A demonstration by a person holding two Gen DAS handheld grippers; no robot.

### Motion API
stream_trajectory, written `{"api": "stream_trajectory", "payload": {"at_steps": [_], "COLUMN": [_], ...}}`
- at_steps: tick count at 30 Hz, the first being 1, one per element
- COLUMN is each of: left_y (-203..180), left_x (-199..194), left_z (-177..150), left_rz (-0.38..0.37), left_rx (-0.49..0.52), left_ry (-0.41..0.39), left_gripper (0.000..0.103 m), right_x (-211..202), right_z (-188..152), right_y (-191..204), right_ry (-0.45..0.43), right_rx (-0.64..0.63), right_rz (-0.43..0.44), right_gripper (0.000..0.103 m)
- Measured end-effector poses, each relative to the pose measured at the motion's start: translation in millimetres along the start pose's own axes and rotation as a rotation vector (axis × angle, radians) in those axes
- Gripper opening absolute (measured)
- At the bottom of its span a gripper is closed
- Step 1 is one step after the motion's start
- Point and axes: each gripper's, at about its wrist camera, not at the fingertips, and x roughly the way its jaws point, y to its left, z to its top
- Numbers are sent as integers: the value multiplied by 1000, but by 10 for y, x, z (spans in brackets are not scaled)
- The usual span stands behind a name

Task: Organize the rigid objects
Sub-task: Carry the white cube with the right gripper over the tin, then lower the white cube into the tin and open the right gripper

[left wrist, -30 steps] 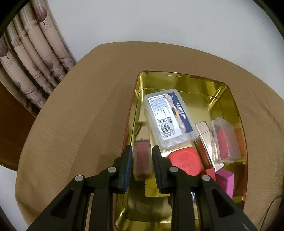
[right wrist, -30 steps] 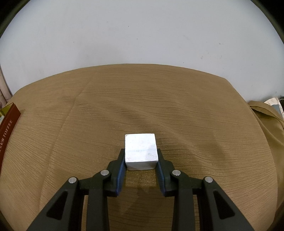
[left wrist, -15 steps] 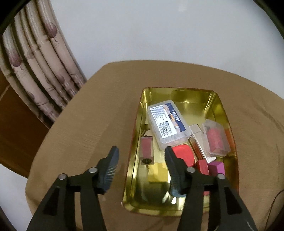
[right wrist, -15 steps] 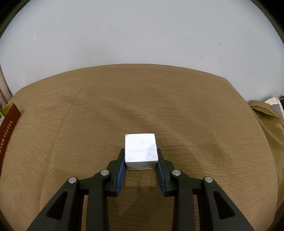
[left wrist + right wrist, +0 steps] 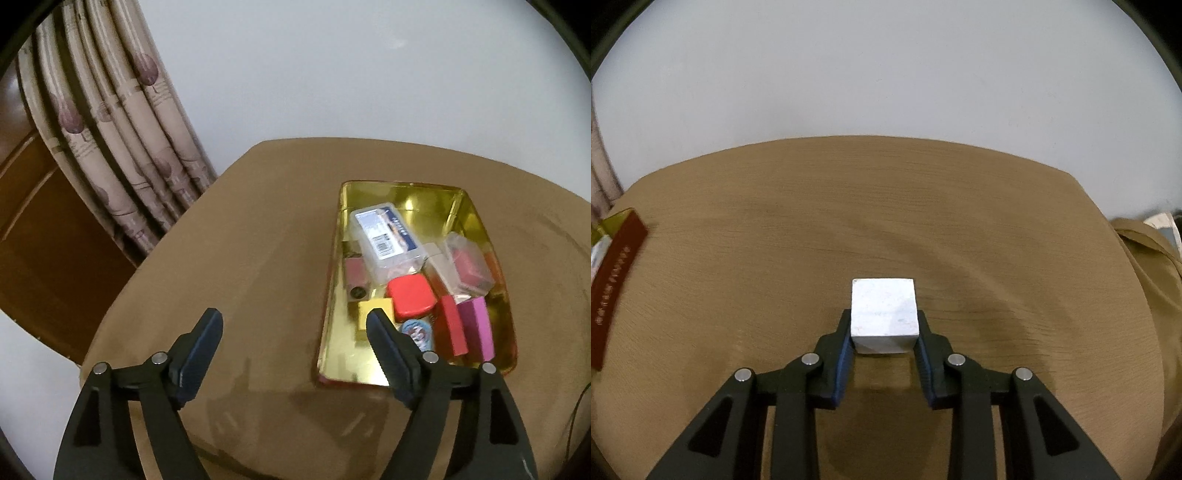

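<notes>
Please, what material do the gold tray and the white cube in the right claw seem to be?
Tray: likely thin metal, polished gold inside; its walls mirror the items in it. Cube: matte white with faint specks, held between the right claw fingers; perhaps painted wood, stone or foam, the look leaves it open.

The gold tin (image 5: pixel 476 218) sits crowded along its right and near edges (boxes touching), with bare floor at its far-right and near-left corners. Tablecloth (image 5: pixel 240 258) left of it lies open.
</notes>
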Motion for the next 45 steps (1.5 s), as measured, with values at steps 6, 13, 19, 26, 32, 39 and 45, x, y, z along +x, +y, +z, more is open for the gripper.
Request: {"api": "stream_trajectory", "payload": {"at_steps": [6,13,19,26,32,39,45], "left_y": [61,164,226,295,327,362,375], "left_x": [43,68,80,128,172,202,222], "left_z": [-33,-36,-25,-11,-4,-1,-3], "left_rz": [-19,-39,-37,-20,-12,-30,-40], "left_rx": [-22,-70,-82,-97,-111,-131,-143], "left_ry": [18,30,31,38,46,56,63], "left_gripper": [83,89,89,90,91,91,91], "right_x": [-216,-543,-695,-687,-524,-308,-220], "right_z": [144,293,351,247,225,208,192], "right_y": [566,1467,2262,2920,3324,3542,3601], "right_ry": [-19,-49,-44,-5,34,63,74], "right_rx": [-86,-240,-340,-432,-469,-464,-463], "right_rz": [113,272,370,426,410,386,373], "right_gripper": [30,30,30,30,30,30,30]}}
